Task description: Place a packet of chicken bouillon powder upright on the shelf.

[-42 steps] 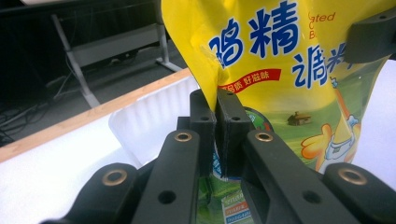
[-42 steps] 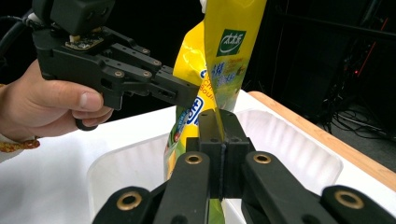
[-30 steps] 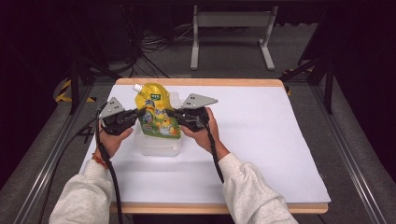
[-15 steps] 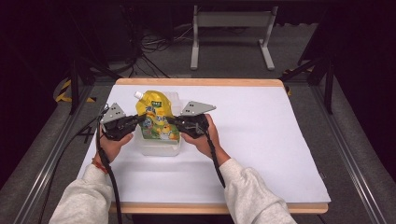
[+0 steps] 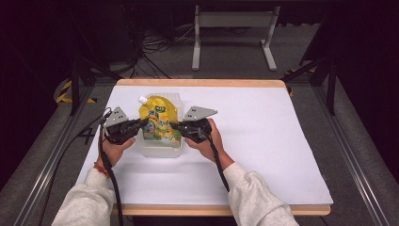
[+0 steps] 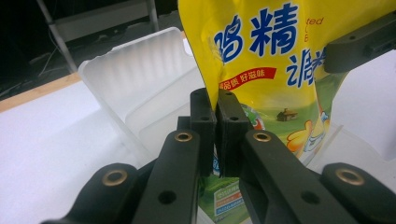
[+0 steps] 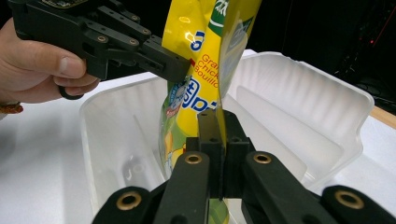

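Observation:
A yellow spouted pouch (image 5: 159, 123) with printed labels stands upright over a clear plastic container (image 5: 160, 149) on the white table. My left gripper (image 5: 141, 123) is shut on the pouch's left edge (image 6: 261, 70), and my right gripper (image 5: 175, 126) is shut on its right edge (image 7: 201, 56). In the right gripper view the pouch's lower end hangs inside the container (image 7: 299, 107), and the left gripper (image 7: 175, 67) clamps the pouch from the far side. The white spout cap (image 5: 140, 99) points up and left.
The white sheet (image 5: 263, 141) covers a wood-edged table. A grey metal stand (image 5: 235, 33) and cables lie on the floor behind. Black frame rails run along both sides of the table.
Both grippers have carried the pouch slightly down and toward me, so that it sits lower over the container. Both stay shut on its edges.

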A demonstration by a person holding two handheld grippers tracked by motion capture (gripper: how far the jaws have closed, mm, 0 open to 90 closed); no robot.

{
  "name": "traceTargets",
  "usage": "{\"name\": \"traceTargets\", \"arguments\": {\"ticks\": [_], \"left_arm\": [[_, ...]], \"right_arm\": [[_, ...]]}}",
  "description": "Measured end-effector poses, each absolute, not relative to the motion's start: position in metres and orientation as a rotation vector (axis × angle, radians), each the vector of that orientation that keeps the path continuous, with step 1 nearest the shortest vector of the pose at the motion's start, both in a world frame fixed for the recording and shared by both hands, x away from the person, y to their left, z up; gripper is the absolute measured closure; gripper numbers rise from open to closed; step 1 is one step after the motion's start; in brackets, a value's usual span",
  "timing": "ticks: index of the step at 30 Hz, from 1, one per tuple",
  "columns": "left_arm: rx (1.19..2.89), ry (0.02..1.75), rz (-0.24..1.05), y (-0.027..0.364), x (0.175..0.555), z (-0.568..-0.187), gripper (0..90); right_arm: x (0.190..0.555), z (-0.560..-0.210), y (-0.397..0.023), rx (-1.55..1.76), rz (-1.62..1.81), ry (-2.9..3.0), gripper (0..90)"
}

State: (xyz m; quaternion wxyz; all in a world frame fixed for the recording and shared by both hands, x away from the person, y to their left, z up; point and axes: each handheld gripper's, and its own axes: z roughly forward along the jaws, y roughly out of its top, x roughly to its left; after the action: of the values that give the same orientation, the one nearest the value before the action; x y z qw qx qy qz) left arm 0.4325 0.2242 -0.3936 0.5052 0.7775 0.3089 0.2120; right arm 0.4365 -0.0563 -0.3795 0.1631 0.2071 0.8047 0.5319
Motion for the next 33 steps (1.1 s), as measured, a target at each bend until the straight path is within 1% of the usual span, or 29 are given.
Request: {"name": "traceTargets", "arguments": {"ticks": [22,33], "left_arm": [[1.849,0.762,0.51,0.2267,0.4266,-0.3961,84.9],[1.861,0.768,0.535,0.2266,0.4228,-0.3909,82.8]], "right_arm": [[0.4325,-0.3826,-0.0576,0.599,1.478,2.304,89.3],[0.4309,-0.3763,-0.0577,0.602,1.438,2.302,84.4]]}}
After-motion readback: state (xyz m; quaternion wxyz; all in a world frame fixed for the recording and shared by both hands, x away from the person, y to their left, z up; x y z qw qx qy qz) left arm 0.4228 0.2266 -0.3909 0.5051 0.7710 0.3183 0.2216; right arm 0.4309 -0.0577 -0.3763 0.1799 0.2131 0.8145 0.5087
